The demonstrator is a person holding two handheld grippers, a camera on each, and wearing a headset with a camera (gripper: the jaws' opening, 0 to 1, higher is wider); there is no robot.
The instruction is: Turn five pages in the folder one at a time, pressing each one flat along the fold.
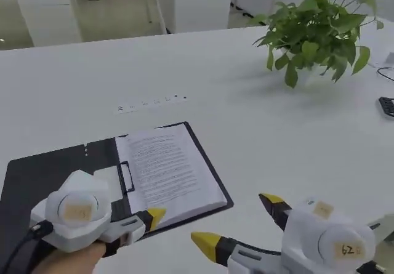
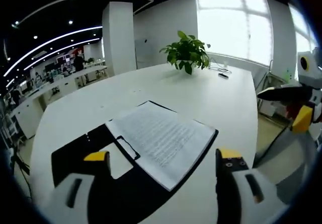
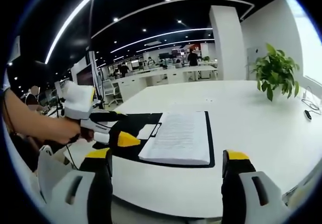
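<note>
A black folder (image 1: 43, 169) lies open on the white table, with a stack of printed pages (image 1: 167, 166) on its right half and a metal clip (image 1: 125, 177) at the spine. My left gripper (image 1: 151, 218) hovers open over the folder's near edge, held in a hand. In the left gripper view the pages (image 2: 161, 136) lie ahead between the yellow-tipped fingers (image 2: 98, 157). My right gripper (image 1: 237, 225) stands open off the table's near edge, to the right of the folder. The right gripper view has the folder (image 3: 173, 138) ahead and the left gripper (image 3: 121, 138) coming in from the left.
A potted green plant (image 1: 317, 31) stands at the far right of the table (image 1: 246, 120). A dark device and cable (image 1: 386, 104) lie at the right edge. A strip of sockets (image 1: 154, 101) is set in the table beyond the folder.
</note>
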